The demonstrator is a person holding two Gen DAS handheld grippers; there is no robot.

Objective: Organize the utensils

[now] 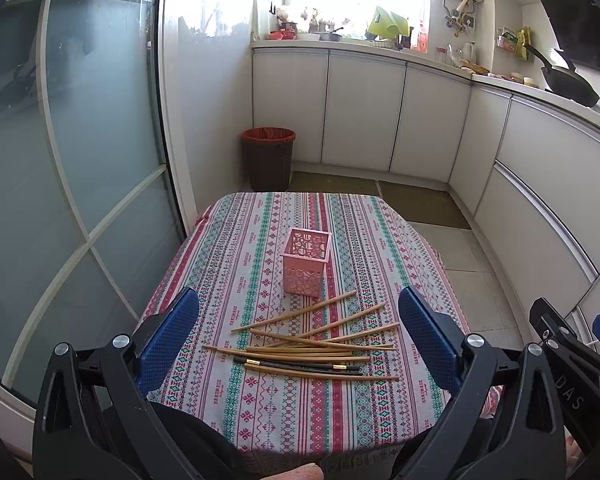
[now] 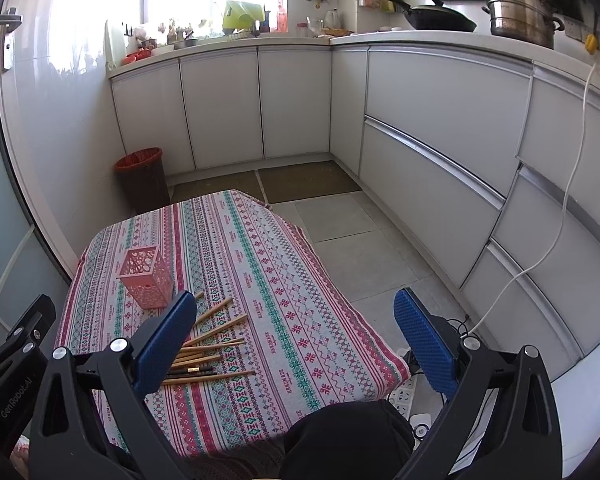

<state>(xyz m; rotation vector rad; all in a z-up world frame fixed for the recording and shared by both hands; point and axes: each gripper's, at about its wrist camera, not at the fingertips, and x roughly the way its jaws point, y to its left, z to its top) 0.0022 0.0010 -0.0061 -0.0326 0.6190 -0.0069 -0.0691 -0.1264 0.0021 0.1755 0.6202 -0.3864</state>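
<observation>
A pink perforated holder [image 1: 306, 263] stands upright and empty on the patterned tablecloth [image 1: 260, 420]. In front of it lies a loose pile of several wooden chopsticks [image 1: 320, 340] and one black pair [image 1: 300, 365]. My left gripper [image 1: 300, 320] is open and empty, held above the near side of the pile. My right gripper [image 2: 300, 324] is open and empty, off to the right over the table's right part; its left finger [image 2: 166, 340] hides part of the chopsticks [image 2: 216, 344]. The holder also shows in the right wrist view [image 2: 146, 278].
A dark bin with a red liner [image 1: 269, 158] stands beyond the table's far edge. White kitchen cabinets [image 2: 440, 140] run along the back and right. A glass door [image 1: 60, 160] is on the left. A power strip and cables [image 2: 406, 396] lie on the floor right of the table.
</observation>
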